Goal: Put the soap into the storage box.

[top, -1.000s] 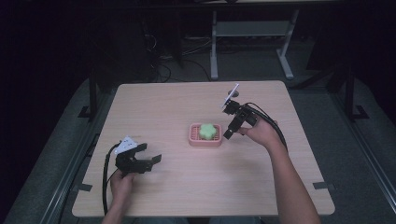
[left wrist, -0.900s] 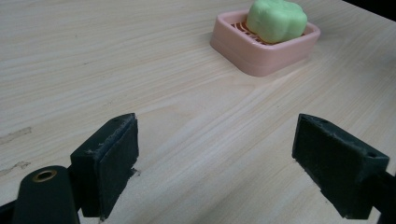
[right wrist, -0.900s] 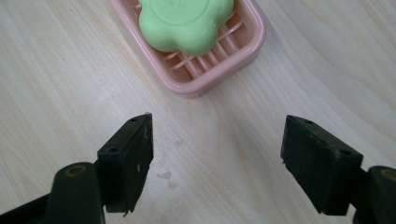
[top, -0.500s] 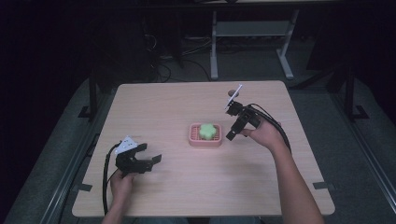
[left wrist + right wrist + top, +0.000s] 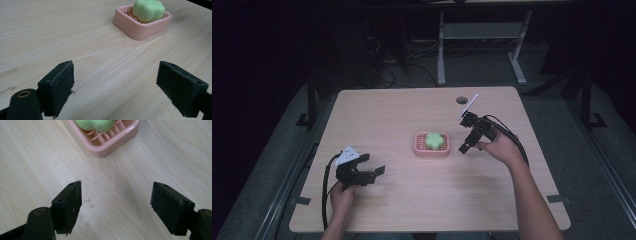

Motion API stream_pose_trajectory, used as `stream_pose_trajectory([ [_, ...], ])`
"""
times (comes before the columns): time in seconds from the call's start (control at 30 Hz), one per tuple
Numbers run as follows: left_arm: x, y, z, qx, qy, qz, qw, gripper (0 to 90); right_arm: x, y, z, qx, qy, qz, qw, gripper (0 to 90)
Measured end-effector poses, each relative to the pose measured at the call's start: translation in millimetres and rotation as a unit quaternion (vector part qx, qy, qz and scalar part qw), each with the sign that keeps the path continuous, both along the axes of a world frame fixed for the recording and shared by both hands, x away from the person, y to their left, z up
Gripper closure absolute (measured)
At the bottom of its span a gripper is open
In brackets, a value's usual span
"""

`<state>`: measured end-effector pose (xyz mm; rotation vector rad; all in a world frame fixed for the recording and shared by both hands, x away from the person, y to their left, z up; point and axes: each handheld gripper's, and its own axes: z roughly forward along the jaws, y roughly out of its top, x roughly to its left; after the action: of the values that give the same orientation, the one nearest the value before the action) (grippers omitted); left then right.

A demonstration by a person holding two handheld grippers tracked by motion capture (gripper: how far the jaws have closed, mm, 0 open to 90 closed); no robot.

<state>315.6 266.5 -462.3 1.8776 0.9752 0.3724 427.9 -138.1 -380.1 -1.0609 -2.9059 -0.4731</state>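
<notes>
The wooden surface (image 5: 422, 205) carries a pink soap dish (image 5: 431, 145) near its middle, a little toward the right edge, and a green, lobed soap (image 5: 434, 140) lies inside the dish on its slatted floor. The left gripper (image 5: 371, 172) sits near the front left corner of the surface, held in the person's left hand (image 5: 343, 192), its jaws spread wide with bare wood between them; in the left gripper view the dish stands well ahead of the jaws and off toward the right one, the soap rising above its rim. The right gripper (image 5: 463, 145) is just beside the right edge of the dish, apart from it, held by the right hand (image 5: 502, 150) that comes in from the front right; its jaws are also spread wide and pinch nothing. In the right gripper view the near corner of the dish lies just ahead of the jaws, closer to the left one, with a strip of bare wood between dish and jaws, and the soap is cut by the upper edge
</notes>
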Motion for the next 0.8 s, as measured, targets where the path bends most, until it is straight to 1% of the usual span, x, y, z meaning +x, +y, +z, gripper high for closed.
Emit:
stream_pose_trajectory([
  [0.2, 0.0, -0.2, -0.1, 0.001, 0.000, -0.001, 1.0000, 14.3, -5.9, -5.9, -0.7, 0.011, -0.003, 0.001, 0.9999, 24.8],
  [0.23, 0.7, 0.3, -0.1, 0.005, -0.004, -0.003, 1.0000, 14.4, -7.0, -6.6, -1.1, 0.010, -0.003, 0.001, 0.9999, 24.8],
  [0.47, 0.5, 0.0, -0.2, 0.004, -0.003, -0.002, 1.0000, 14.3, -12.9, -10.9, -2.1, 0.015, -0.005, 0.002, 0.9999, 24.7],
  [0.57, 0.6, 0.2, -0.1, 0.003, -0.002, -0.001, 1.0000, 14.4, -18.2, -13.8, -2.9, 0.022, -0.007, 0.002, 0.9997, 24.7],
  [0.73, 0.4, -0.2, -0.2, 0.004, -0.002, -0.002, 1.0000, 14.3, -22.9, -16.7, -5.7, 0.023, -0.006, 0.002, 0.9997, 24.7],
  [0.8, 0.4, -0.3, -0.3, 0.002, -0.003, -0.001, 1.0000, 14.3, -24.8, -18.3, -7.2, 0.018, -0.005, 0.002, 0.9998, 24.2],
])
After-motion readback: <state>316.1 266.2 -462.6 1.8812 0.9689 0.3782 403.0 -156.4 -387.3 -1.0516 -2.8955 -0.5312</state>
